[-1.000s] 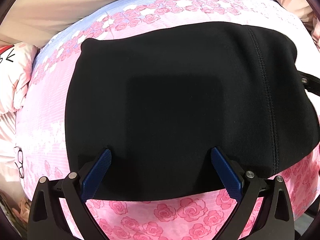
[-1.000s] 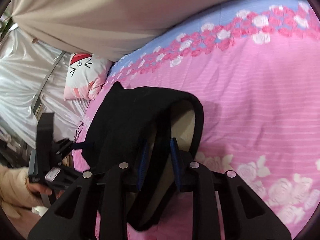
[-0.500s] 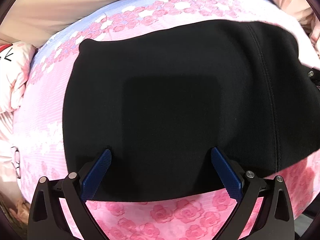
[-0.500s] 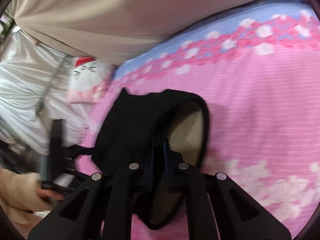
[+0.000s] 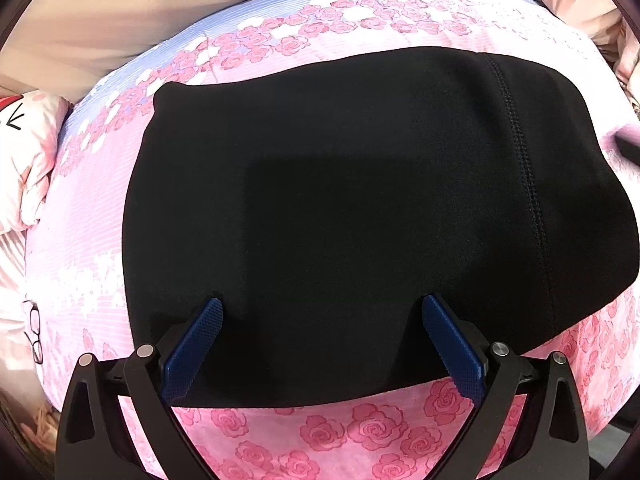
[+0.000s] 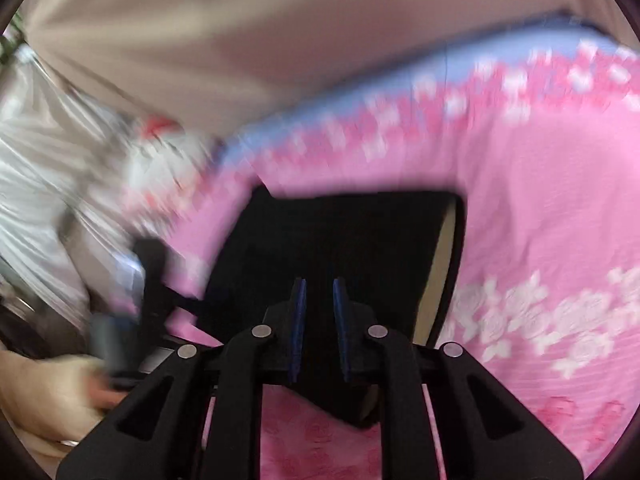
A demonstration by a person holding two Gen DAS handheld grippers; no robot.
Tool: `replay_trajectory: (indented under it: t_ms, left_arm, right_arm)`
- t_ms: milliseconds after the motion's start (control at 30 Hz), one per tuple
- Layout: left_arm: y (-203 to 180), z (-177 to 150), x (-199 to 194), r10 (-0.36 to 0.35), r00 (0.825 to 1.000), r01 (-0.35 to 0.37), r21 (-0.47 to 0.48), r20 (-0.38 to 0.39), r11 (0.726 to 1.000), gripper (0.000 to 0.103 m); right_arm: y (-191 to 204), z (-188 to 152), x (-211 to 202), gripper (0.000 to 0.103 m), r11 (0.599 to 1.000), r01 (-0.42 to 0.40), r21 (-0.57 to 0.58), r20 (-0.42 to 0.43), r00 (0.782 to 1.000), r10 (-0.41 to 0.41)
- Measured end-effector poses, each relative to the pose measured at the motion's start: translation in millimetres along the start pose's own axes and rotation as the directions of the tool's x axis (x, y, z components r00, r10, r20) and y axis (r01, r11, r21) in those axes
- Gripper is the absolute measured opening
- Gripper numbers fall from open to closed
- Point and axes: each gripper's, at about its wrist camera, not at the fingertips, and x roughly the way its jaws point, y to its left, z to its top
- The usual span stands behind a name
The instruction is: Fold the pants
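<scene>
While the black pants (image 5: pixel 360 208) are lying flat on the pink rose bedspread (image 5: pixel 360 432), I am working the fold itself: one end of the pants is coming up off the bed in my right gripper (image 6: pixel 318 312). Its blue pads are standing close together with black cloth bunched between and under them, so I am judging them clamped on the edge of the pants, though the right view is blurring and the pinch point itself is dark. Just beside that edge, the pale lining of the pants (image 6: pixel 440 280) is showing where the cloth is curling open.

My left gripper (image 5: pixel 322 340) is hanging over the near hem of the pants with its jaws wide apart, the hem lying between the two pads and neither pad pressing on it.

Next, I am thinking the lifted end needs carrying across the pants toward the far end, low and even, while the left jaws are either pinning or lifting the near hem so the layers are meeting squarely.
</scene>
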Motion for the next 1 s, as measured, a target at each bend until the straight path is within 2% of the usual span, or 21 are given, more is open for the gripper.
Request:
replay_trajectory:
  t_ms: [67, 100, 133, 167, 200, 233, 267, 300, 333, 400, 467, 600, 700, 767, 800, 833, 867, 900, 933, 1000]
  left_arm:
    - [0.3, 1.0, 1.0, -0.02, 1.0, 0.02, 0.004, -0.003, 1.0, 0.098]
    - [-0.2, 2.0, 0.8, -0.033, 0.999, 0.033, 0.005, -0.004, 0.999, 0.098]
    - [3.7, 0.3, 2.3, -0.032, 0.999, 0.032, 0.012, -0.007, 0.999, 0.098]
    - [4.2, 0.4, 2.6, -0.029, 1.0, 0.029, 0.014, -0.005, 0.999, 0.098]
    - [6.9, 2.8, 3.4, -0.033, 0.999, 0.033, 0.015, -0.003, 0.999, 0.098]
    - [7.7, 2.4, 3.0, -0.042, 0.999, 0.042, 0.018, 0.002, 0.999, 0.098]
    - [8.8, 1.6, 1.7, -0.048, 0.999, 0.048, 0.019, 0.005, 0.999, 0.098]
    - [10.4, 0.1, -0.2, -0.054, 0.999, 0.054, 0.018, 0.008, 0.998, 0.098]
    - [13.0, -1.1, -3.2, -0.056, 0.998, 0.056, 0.021, 0.006, 0.998, 0.098]
    - [18.4, -2.3, -8.7, -0.046, 0.999, 0.046, 0.021, 0.006, 0.999, 0.098]
    - [32.5, -4.9, -16.7, -0.028, 0.999, 0.028, 0.02, 0.02, 0.999, 0.098]
    - [71.8, -7.5, -22.6, 0.015, 0.999, -0.015, -0.008, 0.032, 1.0, 0.098]
    - [103.7, -6.2, -20.4, 0.029, 0.999, -0.028, -0.062, 0.022, 0.998, 0.098]
    - [126.0, -6.2, -17.9, -0.017, 1.0, 0.02, -0.111, 0.023, 0.994, 0.098]
    - [137.0, -6.2, -15.7, -0.068, 0.997, 0.071, -0.138, 0.028, 0.988, 0.098]
    - [152.2, -7.9, -7.6, -0.155, 0.987, 0.159, -0.177, 0.032, 0.971, 0.098]
    - [161.3, -7.2, -0.9, -0.243, 0.97, 0.244, -0.208, 0.031, 0.947, 0.098]
    - [170.4, -7.9, 10.2, -0.332, 0.943, 0.326, -0.24, 0.017, 0.914, 0.098]
    - [180.0, -10.1, 26.8, -0.475, 0.88, 0.457, -0.294, 0.011, 0.84, 0.096]
    - [181.7, -11.7, 42.1, -0.621, 0.784, 0.592, -0.332, 0.025, 0.734, 0.095]
  right_arm:
    - [-37.2, -11.9, -6.5, 0.0, 0.976, -0.082, 0.2, 0.059, 0.996, 0.072]
    - [-47.2, -16.3, -23.2, 0.007, 0.958, -0.006, 0.287, 0.085, 0.996, -0.019]
    - [-47.5, -19.8, -38.4, 0.009, 0.949, 0.091, 0.302, 0.092, 0.988, -0.124]
    - [-46.1, -24.5, -52.1, 0.009, 0.947, 0.099, 0.304, 0.11, 0.984, -0.138]
    - [-44.8, -27.5, -58.7, 0.013, 0.947, 0.069, 0.315, 0.115, 0.987, -0.11]
    - [-42.5, -32.5, -64.3, 0.021, 0.94, 0.035, 0.338, 0.102, 0.992, -0.074]
    - [-39.8, -35.8, -66.2, 0.057, 0.936, 0.029, 0.352, 0.088, 0.994, -0.064]
    - [-33.6, -42.4, -67.5, 0.088, 0.931, 0.038, 0.363, 0.076, 0.995, -0.07]
    - [-31.4, -46.0, -67.8, 0.091, 0.93, 0.044, 0.364, 0.075, 0.994, -0.076]
    - [-25.1, -50.2, -62.9, 0.091, 0.934, 0.011, 0.358, 0.067, 0.997, -0.038]
    - [-16.2, -52.6, -52.2, 0.091, 0.932, 0.023, 0.361, 0.055, 0.997, -0.046]
    - [-11.6, -48.3, -28.2, 0.091, 0.931, 0.032, 0.363, 0.012, 0.999, -0.039]
    - [-10.0, -48.3, -11.1, 0.091, 0.934, 0.05, 0.353, -0.019, 0.999, -0.046]
    - [-7.7, -50.3, -0.3, 0.091, 0.933, 0.046, 0.357, -0.034, 0.999, -0.036]
    - [-4.0, -51.8, 1.3, 0.091, 0.939, 0.043, 0.341, -0.009, 0.999, -0.043]
    - [-1.8, -52.7, 2.6, 0.091, 0.944, 0.036, 0.328, 0.006, 0.999, -0.041]
    - [-1.1, -53.9, 4.6, 0.091, 0.943, 0.016, 0.331, 0.02, 1.0, -0.024]
    - [-3.8, -54.5, 4.4, 0.087, 0.942, -0.017, 0.335, 0.033, 0.999, 0.006]
    - [-3.1, -55.1, 8.1, 0.084, 0.939, -0.051, 0.34, 0.038, 0.998, 0.041]
    - [2.7, -55.6, 11.8, 0.084, 0.95, -0.041, 0.31, 0.039, 0.999, 0.031]
